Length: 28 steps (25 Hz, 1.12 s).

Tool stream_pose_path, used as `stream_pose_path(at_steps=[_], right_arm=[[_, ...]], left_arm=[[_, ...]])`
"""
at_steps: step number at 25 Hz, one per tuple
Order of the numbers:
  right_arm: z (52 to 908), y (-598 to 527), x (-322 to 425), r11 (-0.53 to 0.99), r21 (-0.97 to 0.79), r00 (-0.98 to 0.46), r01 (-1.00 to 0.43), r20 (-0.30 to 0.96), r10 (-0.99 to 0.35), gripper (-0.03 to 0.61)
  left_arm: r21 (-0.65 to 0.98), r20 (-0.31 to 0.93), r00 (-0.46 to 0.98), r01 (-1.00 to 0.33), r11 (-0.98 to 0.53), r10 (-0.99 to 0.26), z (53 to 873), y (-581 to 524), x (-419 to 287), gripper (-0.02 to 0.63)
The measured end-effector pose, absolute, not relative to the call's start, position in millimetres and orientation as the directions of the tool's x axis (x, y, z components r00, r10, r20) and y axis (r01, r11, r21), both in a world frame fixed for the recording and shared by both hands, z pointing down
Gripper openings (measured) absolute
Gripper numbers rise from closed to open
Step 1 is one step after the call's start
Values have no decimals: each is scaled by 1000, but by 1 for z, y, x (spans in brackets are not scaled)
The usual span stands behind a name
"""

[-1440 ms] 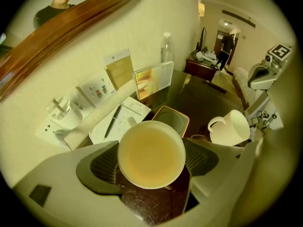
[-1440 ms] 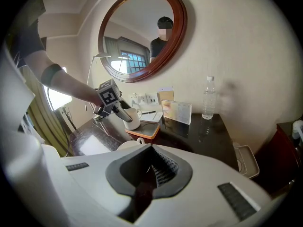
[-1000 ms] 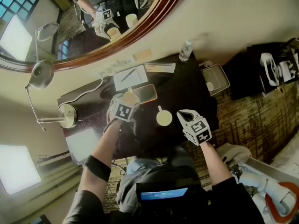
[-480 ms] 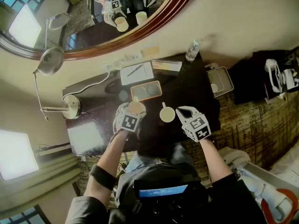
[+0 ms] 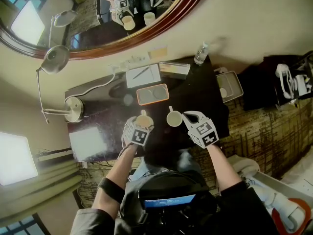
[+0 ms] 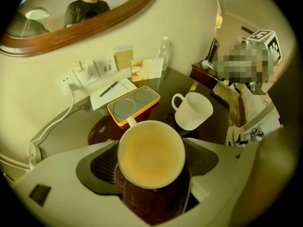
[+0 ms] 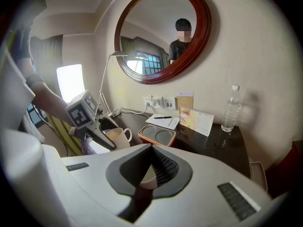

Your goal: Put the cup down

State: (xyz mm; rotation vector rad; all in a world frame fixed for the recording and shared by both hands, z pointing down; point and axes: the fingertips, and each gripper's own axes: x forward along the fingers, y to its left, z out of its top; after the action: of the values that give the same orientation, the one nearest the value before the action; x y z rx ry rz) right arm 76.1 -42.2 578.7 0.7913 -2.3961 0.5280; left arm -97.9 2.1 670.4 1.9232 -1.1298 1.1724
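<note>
Cup held by left gripper pointing steeply down.

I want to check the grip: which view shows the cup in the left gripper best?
Left gripper view: the cup sits large between the jaws. Head view shows only its rim; right gripper view, its side.

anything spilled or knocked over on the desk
Nothing stands out. The cup in the left tongs is upright, the second cup stands upright on the desk, and the dark top shows no spill.
</note>
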Motion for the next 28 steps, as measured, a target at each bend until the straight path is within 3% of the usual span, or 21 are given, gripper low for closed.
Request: stream_pose_path(at_steps=[28], right_arm=[[585, -32, 75, 754, -177, -660, -633, 633, -405, 14]], left_arm=[[9, 910, 194, -892, -451, -365, 682, 20, -100, 436]])
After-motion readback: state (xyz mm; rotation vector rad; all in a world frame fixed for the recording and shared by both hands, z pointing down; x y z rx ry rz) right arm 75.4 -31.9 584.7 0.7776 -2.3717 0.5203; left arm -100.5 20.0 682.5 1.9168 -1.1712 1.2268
